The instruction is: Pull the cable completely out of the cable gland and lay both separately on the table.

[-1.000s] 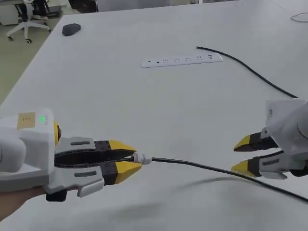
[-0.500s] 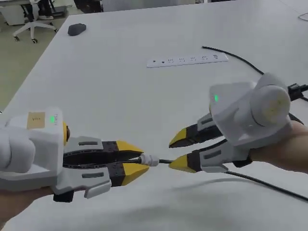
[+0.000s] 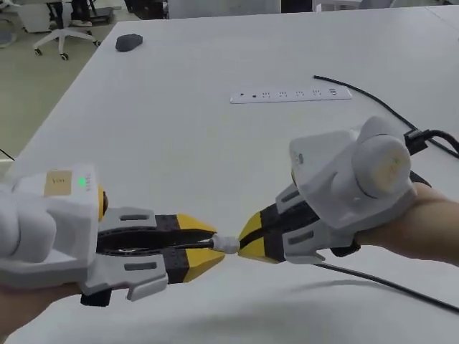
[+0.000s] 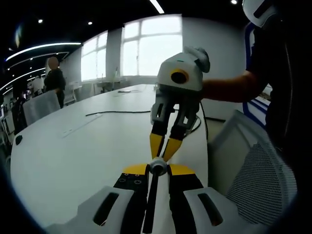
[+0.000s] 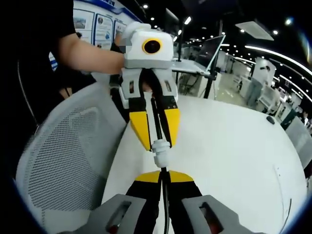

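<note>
White cable gland (image 3: 226, 245): held above the table (image 3: 179, 136), between the facing tips of the two grippers, with the cable (image 3: 380, 281) threaded through it.
Left gripper (image 3: 215, 244): jaws are drawn narrow onto the gland's rear end; a black length of cable is seen running back between them.
Right gripper (image 3: 245, 240): jaws are closed narrow on the cable, just beside the gland's front end.
Black cable: led away rightward from the right gripper, above the tabletop, where its shadow is cast.
Background: a white power strip (image 3: 290, 94) is laid well apart on the far side; a dark computer mouse (image 3: 129, 42) is laid near the far left corner.
</note>
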Tool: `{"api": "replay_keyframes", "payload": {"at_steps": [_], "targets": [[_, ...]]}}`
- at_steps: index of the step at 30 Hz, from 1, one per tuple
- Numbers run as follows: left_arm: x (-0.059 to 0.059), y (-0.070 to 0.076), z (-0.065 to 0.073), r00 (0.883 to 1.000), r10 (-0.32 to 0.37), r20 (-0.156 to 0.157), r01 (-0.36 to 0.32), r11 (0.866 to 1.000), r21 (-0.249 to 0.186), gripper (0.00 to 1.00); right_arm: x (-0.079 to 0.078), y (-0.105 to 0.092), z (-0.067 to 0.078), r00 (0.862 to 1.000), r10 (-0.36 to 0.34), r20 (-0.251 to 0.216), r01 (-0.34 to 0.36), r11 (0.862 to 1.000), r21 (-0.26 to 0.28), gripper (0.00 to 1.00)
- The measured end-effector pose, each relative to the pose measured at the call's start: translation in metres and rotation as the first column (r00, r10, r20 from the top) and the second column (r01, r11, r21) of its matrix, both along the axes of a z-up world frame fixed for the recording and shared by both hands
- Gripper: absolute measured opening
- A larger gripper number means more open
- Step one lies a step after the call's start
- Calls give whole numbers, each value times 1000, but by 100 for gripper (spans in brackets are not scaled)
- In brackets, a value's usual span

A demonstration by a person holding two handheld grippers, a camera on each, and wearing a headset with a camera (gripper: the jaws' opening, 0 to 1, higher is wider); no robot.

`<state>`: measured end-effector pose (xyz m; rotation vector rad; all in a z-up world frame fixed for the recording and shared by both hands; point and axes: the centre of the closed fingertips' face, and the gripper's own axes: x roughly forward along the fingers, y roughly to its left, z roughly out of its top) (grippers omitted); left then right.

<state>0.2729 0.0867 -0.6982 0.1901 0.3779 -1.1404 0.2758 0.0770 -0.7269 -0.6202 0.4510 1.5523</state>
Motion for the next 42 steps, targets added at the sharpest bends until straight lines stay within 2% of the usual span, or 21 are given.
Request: {"api": "replay_keyframes", "payload": {"at_steps": [2,7,9,13,19,24,25,26,27,28,29,31,33,34,36,37,38,39,40,41,42], "targets": [[0,6,3,1000,21,2,-21,1000,-19,15,3,-2,0,1000,-23,-7,23,1000,-5,0],[-2,28,11,996,84,24,-84,996,-33,15,13,-14,-3,998,-61,24,62,997,-40,0],[-4,35,14,994,106,21,-105,993,-46,15,16,-18,-3,997,-73,28,74,996,-44,0],[-10,53,19,989,147,34,-145,988,-46,15,20,-21,0,995,-94,12,95,995,-29,0],[-20,85,21,969,242,43,-239,969,-53,15,24,-17,-2,995,-93,24,94,994,-47,0],[-29,111,18,946,322,35,-318,945,-77,15,33,-8,-3,989,-151,6,151,987,-48,0],[-32,116,15,941,338,31,-334,939,-85,15,34,-3,-2,986,-168,-10,168,985,-36,0],[-33,119,15,936,349,43,-344,935,-89,15,37,2,0,981,-190,-24,190,982,-18,0],[-36,122,12,933,357,30,-353,930,-101,15,40,10,2,972,-231,-52,232,973,15,0],[-38,124,10,930,366,15,-363,926,-109,15,40,18,5,963,-251,-95,256,966,43,0],[-39,127,5,925,379,16,-375,920,-109,15,35,30,6,957,-245,-152,259,963,79,0],[-41,133,-5,914,405,-16,-404,907,-115,15,36,48,7,942,-275,-191,300,947,115,0],[-41,141,-14,899,437,-20,-436,891,-122,15,36,63,5,935,-283,-211,315,940,132,0],[-41,146,-19,885,465,-39,-465,875,-135,15,36,70,4,933,-287,-218,321,936,142,0],[-39,152,-28,871,491,-37,-491,861,-130,15,38,88,2,919,-305,-250,351,921,170,0],[-38,156,-33,856,514,-45,-515,847,-132,15,38,96,1,911,-311,-270,366,913,183,0],[-35,161,-35,841,540,-30,-539,832,-133,15,38,106,-1,905,-307,-294,372,906,201,0],[-33,164,-40,834,550,-34,-549,825,-135,15,38,113,-2,902,-305,-306,377,901,215,0],[-32,167,-46,823,564,-67,-567,810,-150,15,38,123,-3,897,-285,-339,377,892,248,0],[-31,169,-49,824,564,-57,-566,810,-153,15,39,129,-5,882,-293,-368,399,881,256,0],[-31,169,-55,824,565,-43,-565,814,-134,15,42,132,-15,880,-310,-360,406,884,231,0]]}}
